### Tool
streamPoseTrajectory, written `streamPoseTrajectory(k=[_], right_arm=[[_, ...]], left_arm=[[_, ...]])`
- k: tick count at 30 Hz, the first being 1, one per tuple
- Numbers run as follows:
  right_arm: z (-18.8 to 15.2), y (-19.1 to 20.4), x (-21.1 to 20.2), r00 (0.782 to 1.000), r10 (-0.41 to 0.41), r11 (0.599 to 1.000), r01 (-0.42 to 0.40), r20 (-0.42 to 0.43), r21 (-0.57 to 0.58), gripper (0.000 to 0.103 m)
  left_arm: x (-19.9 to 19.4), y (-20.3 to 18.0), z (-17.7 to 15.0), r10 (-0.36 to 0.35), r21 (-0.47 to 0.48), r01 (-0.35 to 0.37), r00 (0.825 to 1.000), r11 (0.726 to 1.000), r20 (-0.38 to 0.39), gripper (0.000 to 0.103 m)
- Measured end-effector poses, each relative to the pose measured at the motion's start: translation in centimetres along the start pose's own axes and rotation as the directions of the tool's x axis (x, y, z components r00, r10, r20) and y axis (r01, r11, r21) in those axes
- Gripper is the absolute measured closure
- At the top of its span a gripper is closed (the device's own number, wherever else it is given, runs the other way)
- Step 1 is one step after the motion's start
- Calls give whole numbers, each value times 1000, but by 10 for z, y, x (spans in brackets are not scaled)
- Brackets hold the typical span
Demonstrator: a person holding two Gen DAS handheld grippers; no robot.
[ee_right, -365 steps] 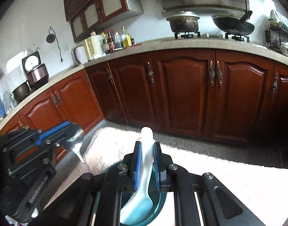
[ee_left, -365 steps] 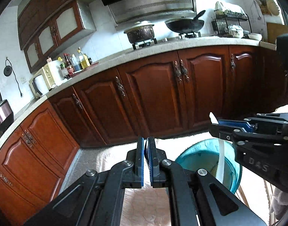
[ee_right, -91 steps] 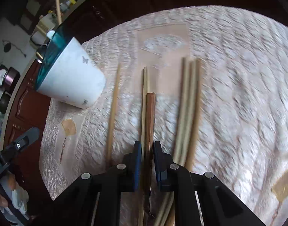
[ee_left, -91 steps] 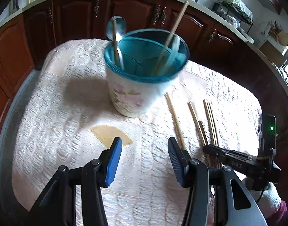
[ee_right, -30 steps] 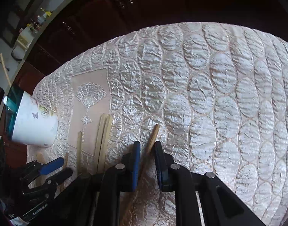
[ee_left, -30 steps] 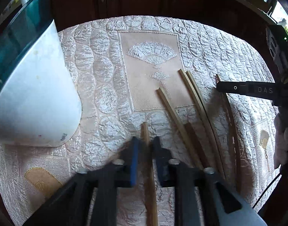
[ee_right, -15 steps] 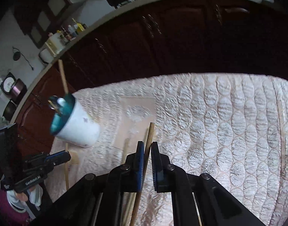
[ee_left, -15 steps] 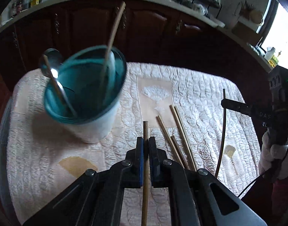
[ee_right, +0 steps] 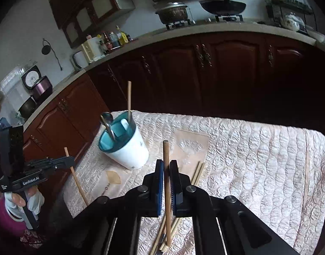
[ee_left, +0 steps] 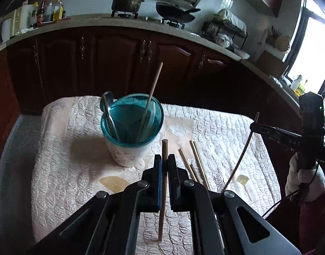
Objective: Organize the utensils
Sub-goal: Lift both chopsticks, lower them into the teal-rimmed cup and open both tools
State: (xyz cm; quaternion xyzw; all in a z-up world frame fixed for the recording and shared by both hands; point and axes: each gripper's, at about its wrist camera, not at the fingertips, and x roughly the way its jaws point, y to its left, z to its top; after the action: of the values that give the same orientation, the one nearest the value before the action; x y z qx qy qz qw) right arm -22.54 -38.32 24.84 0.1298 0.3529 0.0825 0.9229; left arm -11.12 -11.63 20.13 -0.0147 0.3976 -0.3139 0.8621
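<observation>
A white cup with a teal rim (ee_left: 131, 127) stands on the quilted table cloth (ee_left: 226, 131); it also shows in the right wrist view (ee_right: 124, 146). It holds a metal spoon (ee_left: 108, 114), a white utensil and one chopstick (ee_left: 151, 93). My left gripper (ee_left: 164, 159) is shut on a wooden chopstick (ee_left: 163, 182), held upright above the cloth, right of the cup. My right gripper (ee_right: 166, 165) is shut on another wooden chopstick (ee_right: 166, 182), also upright. Several chopsticks (ee_left: 194, 159) lie on the cloth between the grippers.
One more chopstick (ee_right: 306, 174) lies near the cloth's right edge. Dark wooden kitchen cabinets (ee_left: 120, 57) and a counter with pots stand behind the table. The table's edges drop off at left and far side.
Both grippers have risen and tilted up with their chopsticks, so more of the kitchen shows. One second ago both were low over the cloth, closing on the chopsticks.
</observation>
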Motion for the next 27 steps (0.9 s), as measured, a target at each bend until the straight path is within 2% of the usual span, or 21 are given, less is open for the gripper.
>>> streamPoseTrajectory(k=[6, 14, 22, 27], right_arm=[[27, 26, -7, 998, 46, 998, -45, 47, -38, 96], [77, 72, -15, 986, 129, 986, -115, 108, -124, 96], [119, 108, -9, 975, 170, 973, -143, 144, -183, 96], [136, 120, 6, 973, 173, 972, -144, 151, -184, 96]], left_arm=[[-30, 9, 20, 5, -21, -4, 997, 1000, 76, 98], [-61, 17, 83, 26, -30, -20, 980, 999, 196, 98], [-46, 26, 137, 107, -32, -102, 960, 994, 258, 98], [-21, 32, 152, 158, -30, -156, 953, 987, 260, 98]])
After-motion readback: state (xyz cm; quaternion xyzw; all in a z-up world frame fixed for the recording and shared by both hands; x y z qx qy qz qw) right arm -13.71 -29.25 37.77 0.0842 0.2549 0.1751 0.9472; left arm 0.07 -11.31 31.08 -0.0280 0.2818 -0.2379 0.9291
